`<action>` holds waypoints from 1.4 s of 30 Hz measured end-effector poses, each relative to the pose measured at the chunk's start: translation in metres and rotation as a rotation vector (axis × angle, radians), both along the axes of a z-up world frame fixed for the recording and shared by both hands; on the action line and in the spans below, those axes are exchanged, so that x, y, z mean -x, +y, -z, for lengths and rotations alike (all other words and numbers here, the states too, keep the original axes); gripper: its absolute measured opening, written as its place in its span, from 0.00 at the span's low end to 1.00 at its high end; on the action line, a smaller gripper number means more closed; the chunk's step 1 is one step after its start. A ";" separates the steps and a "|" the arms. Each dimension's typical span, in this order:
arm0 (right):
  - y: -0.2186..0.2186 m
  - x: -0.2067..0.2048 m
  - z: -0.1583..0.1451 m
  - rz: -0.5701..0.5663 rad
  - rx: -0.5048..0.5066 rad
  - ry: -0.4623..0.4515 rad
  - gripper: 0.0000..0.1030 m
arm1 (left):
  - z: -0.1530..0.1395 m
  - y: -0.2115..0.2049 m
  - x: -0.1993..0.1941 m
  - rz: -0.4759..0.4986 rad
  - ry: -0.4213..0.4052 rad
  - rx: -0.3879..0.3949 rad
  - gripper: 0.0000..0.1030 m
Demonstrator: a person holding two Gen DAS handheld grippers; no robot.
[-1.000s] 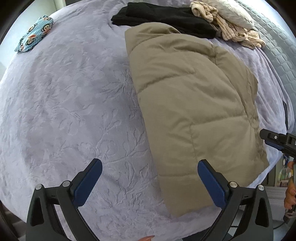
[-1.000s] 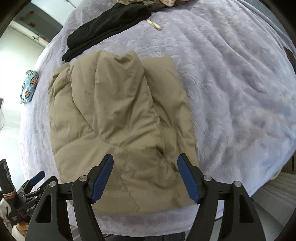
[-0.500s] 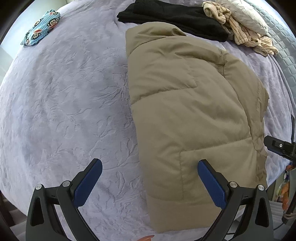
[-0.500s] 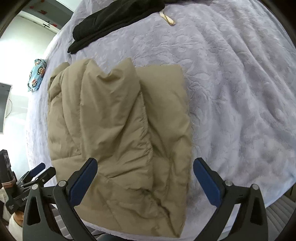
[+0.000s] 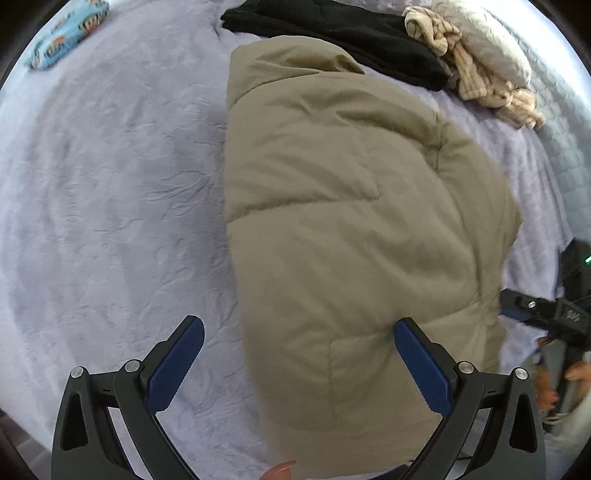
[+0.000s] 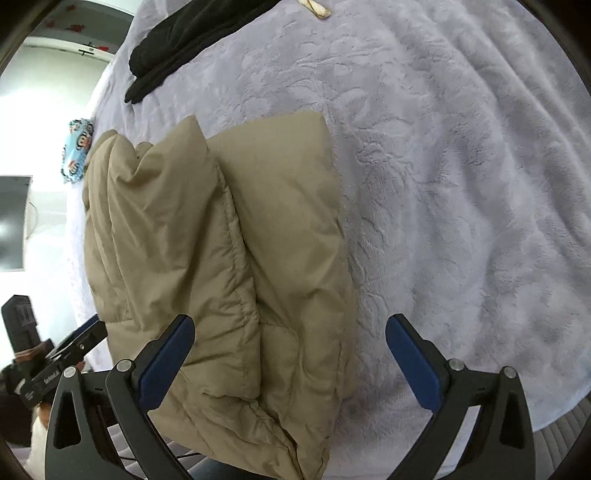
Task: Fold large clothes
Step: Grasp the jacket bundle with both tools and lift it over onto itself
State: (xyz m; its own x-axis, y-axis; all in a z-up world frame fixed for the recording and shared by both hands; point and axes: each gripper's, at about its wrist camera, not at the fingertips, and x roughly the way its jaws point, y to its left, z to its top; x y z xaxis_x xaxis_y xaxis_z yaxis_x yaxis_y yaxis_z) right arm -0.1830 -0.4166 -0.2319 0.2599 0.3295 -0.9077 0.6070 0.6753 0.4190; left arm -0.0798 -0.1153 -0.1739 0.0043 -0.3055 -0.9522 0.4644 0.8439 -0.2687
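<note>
A tan puffer jacket (image 5: 351, 229) lies folded lengthwise on the lavender bed cover (image 5: 110, 192), its hem at the near edge. It also shows in the right wrist view (image 6: 229, 266). My left gripper (image 5: 299, 354) is open, over the jacket's near left hem, with one finger (image 5: 177, 362) over the cover and the other on the jacket. My right gripper (image 6: 288, 354) is open, over the jacket's near right corner. It also shows at the right of the left wrist view (image 5: 532, 310). Neither holds anything.
A black garment (image 5: 332, 26) lies beyond the jacket collar. A striped beige garment (image 5: 472, 74) and a pillow (image 5: 487, 40) lie at the far right. A blue patterned cloth (image 5: 62, 37) lies far left. The bed edge runs close under both grippers.
Both grippers have moved in closer over the jacket's near hem. The right gripper's jaws have opened wider. The jacket has not moved.
</note>
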 end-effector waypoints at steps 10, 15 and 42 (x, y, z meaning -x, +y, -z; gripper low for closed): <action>-0.004 -0.033 0.037 -0.141 -0.121 -0.016 1.00 | 0.039 -0.001 -0.033 0.032 0.171 0.193 1.00; -0.014 -0.046 0.056 -0.121 -0.231 -0.070 1.00 | 0.066 0.005 -0.050 -0.035 0.272 0.276 1.00; 0.023 -0.106 0.029 -0.034 -0.434 -0.259 0.56 | -0.011 0.004 -0.091 -0.027 0.171 0.471 0.75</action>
